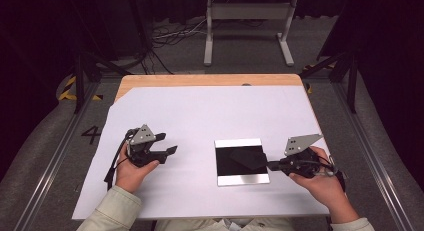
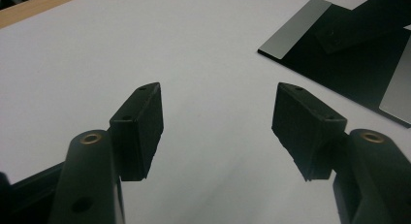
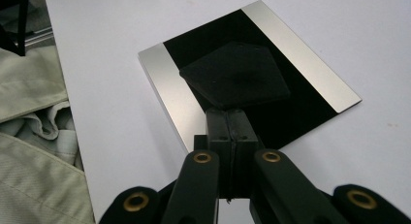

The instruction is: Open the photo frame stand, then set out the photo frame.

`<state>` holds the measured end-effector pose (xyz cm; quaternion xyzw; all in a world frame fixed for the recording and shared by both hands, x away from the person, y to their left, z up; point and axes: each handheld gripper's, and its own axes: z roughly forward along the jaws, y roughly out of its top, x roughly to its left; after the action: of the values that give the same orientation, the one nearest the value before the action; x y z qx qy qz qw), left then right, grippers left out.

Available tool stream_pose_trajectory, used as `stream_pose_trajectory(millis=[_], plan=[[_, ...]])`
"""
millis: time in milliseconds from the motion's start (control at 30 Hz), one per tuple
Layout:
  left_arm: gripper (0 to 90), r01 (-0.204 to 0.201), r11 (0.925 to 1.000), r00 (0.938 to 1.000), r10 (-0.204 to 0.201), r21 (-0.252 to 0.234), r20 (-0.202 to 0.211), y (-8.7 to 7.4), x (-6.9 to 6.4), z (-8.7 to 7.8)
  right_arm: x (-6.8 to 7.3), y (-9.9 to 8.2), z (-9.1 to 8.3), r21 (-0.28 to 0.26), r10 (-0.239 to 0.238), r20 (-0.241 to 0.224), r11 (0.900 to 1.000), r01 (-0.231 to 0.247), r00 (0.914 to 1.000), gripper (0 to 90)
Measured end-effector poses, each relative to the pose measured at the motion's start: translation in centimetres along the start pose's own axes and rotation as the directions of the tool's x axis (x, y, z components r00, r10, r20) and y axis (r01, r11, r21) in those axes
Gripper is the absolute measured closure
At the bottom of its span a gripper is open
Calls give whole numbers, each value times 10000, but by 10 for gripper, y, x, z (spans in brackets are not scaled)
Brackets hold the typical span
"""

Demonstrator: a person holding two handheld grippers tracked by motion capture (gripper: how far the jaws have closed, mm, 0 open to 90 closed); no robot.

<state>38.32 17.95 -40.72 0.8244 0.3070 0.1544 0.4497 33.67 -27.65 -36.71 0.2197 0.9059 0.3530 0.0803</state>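
Wide-open white sheet (image 1: 200,116) across the counter, free passage between the left tongs (image 1: 170,143) and the flat black-and-silver square plate (image 1: 222,163). That plate and the black five-sided pad (image 1: 247,158) lying on it, pinched by the right tongs (image 1: 270,166), are the lone obstacles.

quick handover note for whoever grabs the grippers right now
Left gripper: open, holding nothing, over the white sheet left of the tray.
Right gripper: shut on a corner of the black pad, which lies over the tray, black with silver strips on two sides.
Done: pad gripped.
Left: hard to tell; probably lift or reposition the pad.
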Motion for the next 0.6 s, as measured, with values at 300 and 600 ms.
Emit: stream_pose_trajectory(millis=[300, 600], plan=[[365, -43, 10000, 10000, 43, 30, 19, 1, -1, 1, -5, 0, -21, -442, 535, 276, 9977, -523, 9982, 900], [364, -49, 10000, 10000, 49, 50, -7, 0, -1, 0, -12, 4, -35, -803, 963, 555, 9925, -917, 9938, 861]])
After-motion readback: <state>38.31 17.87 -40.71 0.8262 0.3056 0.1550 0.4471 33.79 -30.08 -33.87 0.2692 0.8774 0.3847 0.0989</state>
